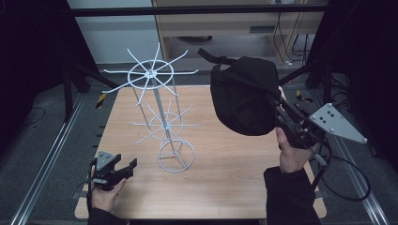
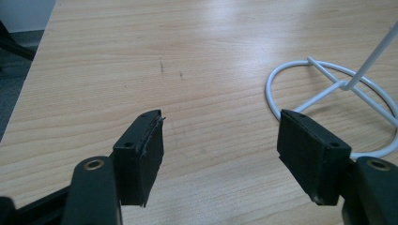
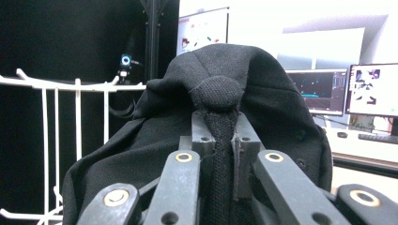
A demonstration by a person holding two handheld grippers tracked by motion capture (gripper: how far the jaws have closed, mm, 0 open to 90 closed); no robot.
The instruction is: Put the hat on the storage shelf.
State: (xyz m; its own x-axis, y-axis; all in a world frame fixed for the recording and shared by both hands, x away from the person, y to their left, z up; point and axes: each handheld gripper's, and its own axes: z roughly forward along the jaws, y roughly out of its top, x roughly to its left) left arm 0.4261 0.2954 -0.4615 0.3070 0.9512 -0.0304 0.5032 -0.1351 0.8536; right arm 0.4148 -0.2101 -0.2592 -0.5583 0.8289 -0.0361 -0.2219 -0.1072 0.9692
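A black cap (image 1: 244, 96) hangs in the air over the right half of the table, with my right gripper (image 1: 284, 117) shut on its crown. In the right gripper view the jaws of my right gripper (image 3: 220, 136) pinch a fold of the cap (image 3: 225, 93) just below its top button. A white wire rack (image 1: 159, 112) with two tiers of spokes stands at the table's middle, left of the cap. My left gripper (image 1: 123, 167) rests open near the table's front left. In the left gripper view my left gripper (image 2: 227, 157) holds nothing, and the rack's ring base (image 2: 328, 89) lies ahead to the right.
The wooden table (image 1: 220, 154) has metal rails along both sides on the floor. A cabinet (image 1: 234, 23) stands behind it. In the right gripper view, monitors (image 3: 371, 91) glow at the far right and a small camera (image 3: 126, 61) sits on a dark pole.
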